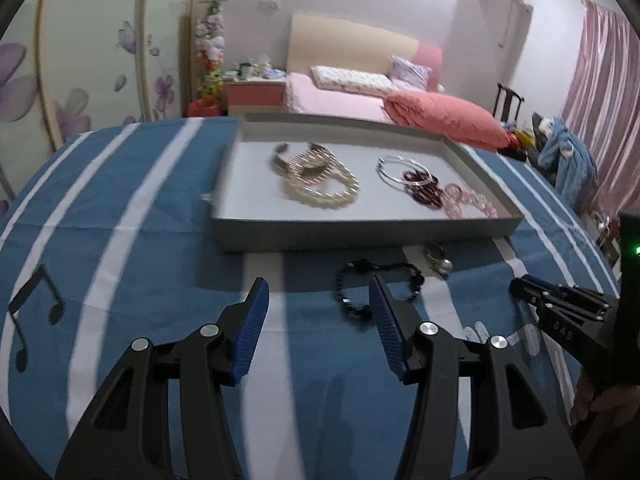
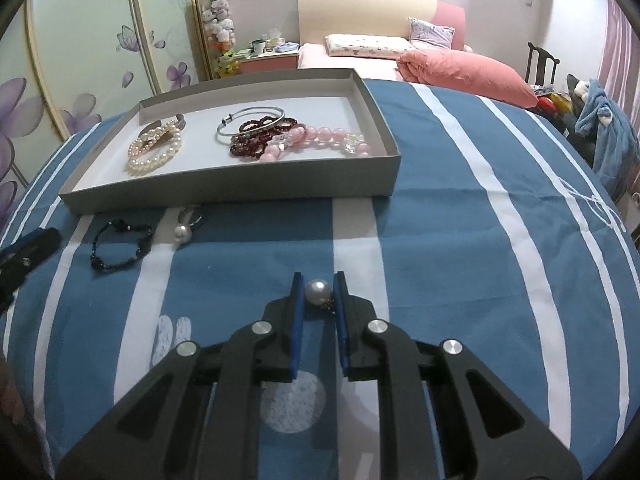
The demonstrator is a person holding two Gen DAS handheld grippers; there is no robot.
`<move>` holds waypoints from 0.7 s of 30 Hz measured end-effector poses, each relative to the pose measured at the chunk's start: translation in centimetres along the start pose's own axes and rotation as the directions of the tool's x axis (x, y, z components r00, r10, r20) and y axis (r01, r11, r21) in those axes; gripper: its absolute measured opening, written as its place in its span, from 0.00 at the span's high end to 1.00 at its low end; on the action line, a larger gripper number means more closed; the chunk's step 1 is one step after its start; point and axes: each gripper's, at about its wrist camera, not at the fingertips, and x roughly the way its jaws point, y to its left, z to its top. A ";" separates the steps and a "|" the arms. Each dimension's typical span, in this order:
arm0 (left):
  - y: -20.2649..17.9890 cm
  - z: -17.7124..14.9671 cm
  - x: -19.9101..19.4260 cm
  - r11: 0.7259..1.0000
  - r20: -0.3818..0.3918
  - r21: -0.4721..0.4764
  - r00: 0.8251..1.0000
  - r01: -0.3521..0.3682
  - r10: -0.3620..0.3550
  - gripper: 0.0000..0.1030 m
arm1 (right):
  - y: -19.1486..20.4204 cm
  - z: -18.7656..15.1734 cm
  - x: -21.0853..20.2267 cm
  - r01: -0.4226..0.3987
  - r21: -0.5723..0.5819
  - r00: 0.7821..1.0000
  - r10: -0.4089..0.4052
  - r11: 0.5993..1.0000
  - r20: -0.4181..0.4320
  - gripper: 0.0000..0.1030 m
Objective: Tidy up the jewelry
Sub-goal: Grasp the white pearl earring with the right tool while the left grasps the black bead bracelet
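My right gripper (image 2: 318,286) is shut on a pearl earring (image 2: 318,292), low over the striped cloth; a small gold piece hangs beside the pearl. My left gripper (image 1: 319,280) stands open with only cloth between its fingers. A black bead bracelet (image 1: 380,284) lies just behind its right finger (image 1: 384,312). Next to the bracelet lies a second pearl piece (image 1: 440,260) with a silver ring. The grey tray (image 2: 240,196) holds pearl bracelets (image 2: 154,152), a silver bangle (image 2: 250,120), dark red beads (image 2: 256,136) and pink beads (image 2: 316,138).
A blue cloth with white stripes (image 2: 440,240) covers the table. The left gripper's finger (image 2: 36,240) shows at the left edge of the right wrist view, and the right gripper (image 1: 520,286) at the right of the left wrist view. A bed (image 2: 460,68) and a chair stand behind.
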 end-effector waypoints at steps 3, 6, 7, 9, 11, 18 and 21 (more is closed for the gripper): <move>-0.9 0.4 1.6 1.000 -0.040 0.022 0.999 -0.010 0.010 0.56 | 0.0 0.1 0.1 -0.004 -0.004 1.000 0.004 1.000 -0.001 0.85; -1.6 0.4 3.0 0.999 -0.079 0.040 0.997 -0.022 0.025 0.59 | -0.1 0.1 0.1 -0.014 0.003 1.000 0.014 1.000 -0.001 0.85; -1.8 0.4 3.3 0.999 -0.087 0.044 0.996 -0.024 0.028 0.60 | -0.2 0.1 0.1 -0.016 0.004 1.000 0.016 1.000 -0.001 0.85; -2.1 0.5 3.8 0.998 -0.104 0.058 0.994 -0.029 0.035 0.65 | -0.1 0.1 0.1 -0.017 0.005 1.000 0.017 1.000 -0.001 0.85; -2.3 0.4 3.7 0.996 -0.101 0.075 0.994 -0.038 0.046 0.79 | -0.1 0.1 0.1 -0.018 0.006 1.000 0.018 1.000 -0.001 0.85; -1.0 -0.1 3.0 0.989 -0.103 0.101 0.988 -0.104 0.114 0.94 | 0.2 0.1 0.2 -0.013 -0.009 1.000 0.013 1.000 -0.001 0.85; 0.4 -0.7 2.0 0.988 -0.102 0.091 0.985 -0.128 0.137 0.94 | 0.8 0.2 0.2 -0.014 -0.037 1.000 0.014 0.999 -0.001 0.85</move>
